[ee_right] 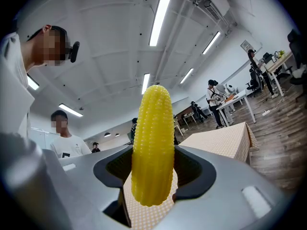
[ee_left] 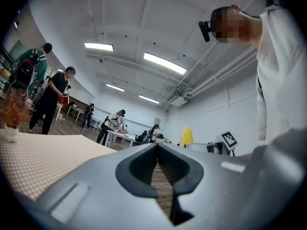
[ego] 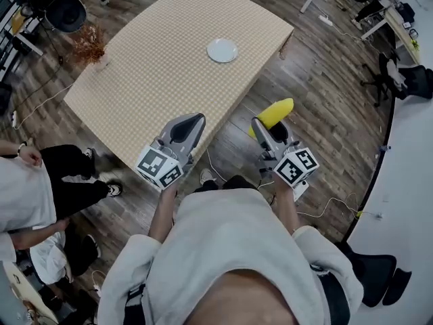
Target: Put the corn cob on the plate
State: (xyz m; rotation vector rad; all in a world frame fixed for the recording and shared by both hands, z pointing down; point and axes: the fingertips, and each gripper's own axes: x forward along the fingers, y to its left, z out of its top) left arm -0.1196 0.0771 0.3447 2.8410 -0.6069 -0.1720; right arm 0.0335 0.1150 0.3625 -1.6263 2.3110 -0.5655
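Showing one checked table (ego: pixel 155 80) bearing one white plate (ego: pixel 222 50) towards its far side, which only the head view takes in. Two hand-held grippers appear at the table's near edge. At left, the left gripper (ego: pixel 194 120) has its jaws drawn together on nothing, a state confirmed in its own view. At right, over the wood floor (ego: pixel 318 107), the right gripper (ego: pixel 262 128) clamps the single yellow corn cob (ego: pixel 274 112), well apart from the plate. The right gripper view alone shows the cob upright between the jaws.
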